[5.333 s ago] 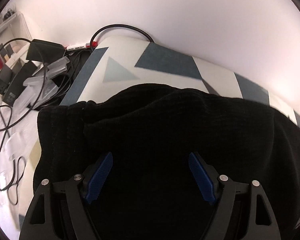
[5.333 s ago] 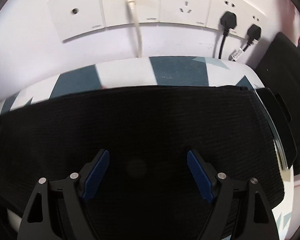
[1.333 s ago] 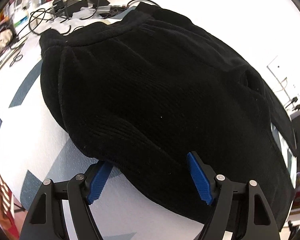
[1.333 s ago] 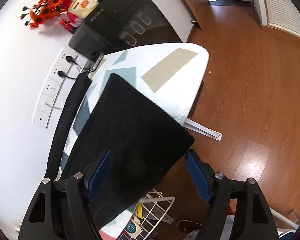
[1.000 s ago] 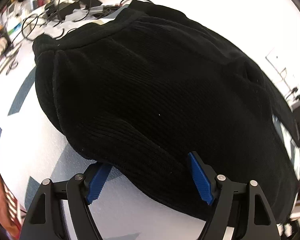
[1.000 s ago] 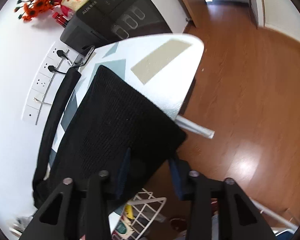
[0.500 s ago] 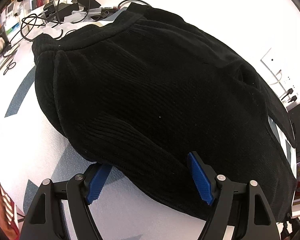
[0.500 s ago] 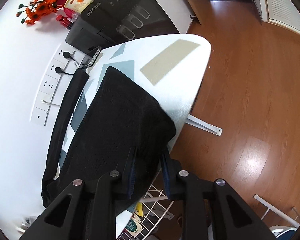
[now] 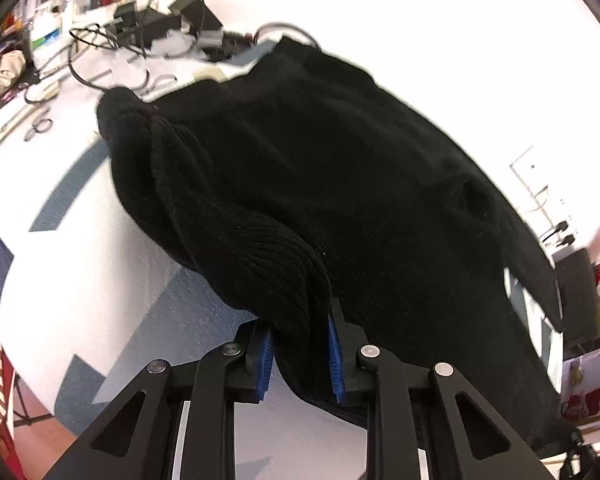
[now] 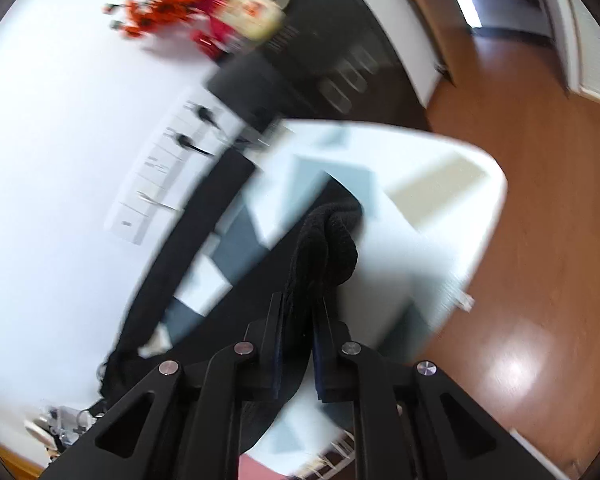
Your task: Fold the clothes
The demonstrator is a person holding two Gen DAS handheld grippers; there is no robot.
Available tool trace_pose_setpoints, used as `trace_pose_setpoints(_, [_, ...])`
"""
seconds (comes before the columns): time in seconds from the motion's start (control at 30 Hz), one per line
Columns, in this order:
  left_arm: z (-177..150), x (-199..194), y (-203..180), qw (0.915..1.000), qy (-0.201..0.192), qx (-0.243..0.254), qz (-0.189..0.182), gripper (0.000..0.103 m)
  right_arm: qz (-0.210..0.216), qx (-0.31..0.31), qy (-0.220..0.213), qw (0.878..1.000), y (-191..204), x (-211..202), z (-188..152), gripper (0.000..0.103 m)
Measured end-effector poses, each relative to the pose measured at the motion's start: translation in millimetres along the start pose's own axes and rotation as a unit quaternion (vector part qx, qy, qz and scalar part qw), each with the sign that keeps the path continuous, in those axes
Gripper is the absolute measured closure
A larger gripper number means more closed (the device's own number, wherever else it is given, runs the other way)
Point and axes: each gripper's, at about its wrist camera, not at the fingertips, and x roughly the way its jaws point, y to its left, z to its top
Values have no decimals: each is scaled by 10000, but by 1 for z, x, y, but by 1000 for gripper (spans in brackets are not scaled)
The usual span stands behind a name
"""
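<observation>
Left wrist: left tongs (image 9: 300,354) clamped on black sweater (image 9: 340,184) hem, tabletop (image 9: 84,248) beneath | right wrist: right tongs (image 10: 296,346) clamped on sweater (image 10: 328,248) edge, blurred

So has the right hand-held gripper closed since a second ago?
Yes. The right hand-held gripper has shut on the black garment's edge, lifting it off the ironing board.

My L wrist cam sits low at the near edge of the ironing board (image 9: 100,280), looking along it twd the wall and cable clutter (image 9: 132,36), v. close to the black sweater (image 9: 320,180). R wrist cam looks from the other end, tilted over board tip (image 10: 460,208) and wood floor (image 10: 540,240), blurry. Both share sweater, board, wall sockets (image 10: 160,168).
</observation>
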Motion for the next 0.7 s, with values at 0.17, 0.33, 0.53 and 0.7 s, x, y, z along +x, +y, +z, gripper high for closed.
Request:
trace_pose_setpoints(0.17, [10,0,3,9993,-251,-272,-46,83,462,-277,-224,9983,30,-27,8,92])
trace_pose_setpoints(0.33, [-3,-26,12,9983,-410,-413,4,84,760,-583,-315,9949,47,-56,5,92])
trace_pose_setpoints(0.53, [-26,-83,26,9949,-661,-754,94,84,1170,-919,-339,9883,61,-96,3,92])
trace_pose_setpoints(0.7, [-17,-118,12,9904,-1057,-877,-138,84,1355,-1022,-417,9846,79,-92,23,92])
